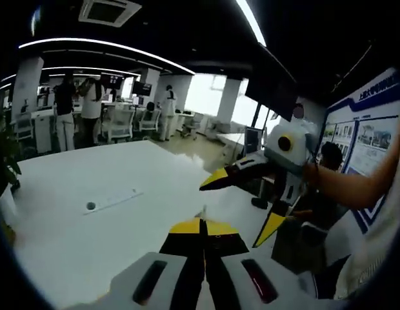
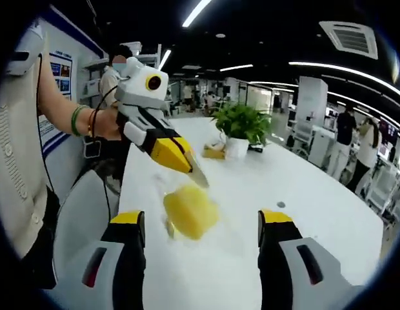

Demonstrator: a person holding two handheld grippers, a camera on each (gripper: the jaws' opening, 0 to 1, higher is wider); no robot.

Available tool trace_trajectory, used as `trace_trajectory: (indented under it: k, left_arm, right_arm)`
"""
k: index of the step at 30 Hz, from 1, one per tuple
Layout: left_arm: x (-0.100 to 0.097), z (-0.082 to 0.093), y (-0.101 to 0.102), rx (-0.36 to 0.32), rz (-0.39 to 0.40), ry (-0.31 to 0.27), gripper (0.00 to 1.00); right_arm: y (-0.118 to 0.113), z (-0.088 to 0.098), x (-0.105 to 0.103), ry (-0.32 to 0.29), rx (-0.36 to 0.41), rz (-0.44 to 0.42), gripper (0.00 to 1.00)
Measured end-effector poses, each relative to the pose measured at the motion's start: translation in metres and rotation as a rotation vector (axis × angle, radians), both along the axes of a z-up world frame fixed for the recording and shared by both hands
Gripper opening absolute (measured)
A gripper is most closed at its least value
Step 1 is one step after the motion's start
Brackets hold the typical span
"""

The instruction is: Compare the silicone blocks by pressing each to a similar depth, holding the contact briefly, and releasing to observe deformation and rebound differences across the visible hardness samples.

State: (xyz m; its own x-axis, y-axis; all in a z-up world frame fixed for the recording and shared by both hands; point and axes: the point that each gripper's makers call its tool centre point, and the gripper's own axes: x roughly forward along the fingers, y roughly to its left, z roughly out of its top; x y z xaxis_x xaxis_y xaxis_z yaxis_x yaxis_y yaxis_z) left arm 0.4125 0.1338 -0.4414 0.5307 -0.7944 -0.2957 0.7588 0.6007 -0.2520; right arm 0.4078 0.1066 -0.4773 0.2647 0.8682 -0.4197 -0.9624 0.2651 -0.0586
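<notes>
With the left hand-held gripper [image 2: 199, 177] pressed together and seemingly off-centre, the yellow block [image 2: 191, 210] could skid between the right hand-held gripper's [image 2: 201, 223] spread jaws.

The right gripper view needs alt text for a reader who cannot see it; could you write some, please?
A yellow block lies on a white table between the open right gripper jaws, while the shut left gripper points down at it from the upper left, tip just above it. A potted plant stands farther back on the table.
</notes>
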Motion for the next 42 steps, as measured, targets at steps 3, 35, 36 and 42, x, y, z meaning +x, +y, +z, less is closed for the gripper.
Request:
trace_trajectory:
  k: [3,35,36,42]
  left_arm:
    - [0.001,0.006,0.001,-0.003,-0.006,-0.003,0.00]
    - [-0.021,0.035,-0.007,-0.077,-0.139,-0.008,0.00]
    - [-0.023,0.035,-0.008,-0.067,-0.142,-0.016,0.00]
    - [-0.028,0.036,-0.008,-0.053,-0.148,-0.028,0.00]
  right_arm:
    - [0.010,0.001,0.004,0.000,-0.011,0.034,0.66]
    - [0.061,-0.023,-0.027,0.126,-0.080,0.263,0.33]
    - [0.061,-0.023,-0.028,0.122,-0.081,0.264,0.32]
    - [0.058,-0.023,-0.030,0.094,-0.125,0.242,0.27]
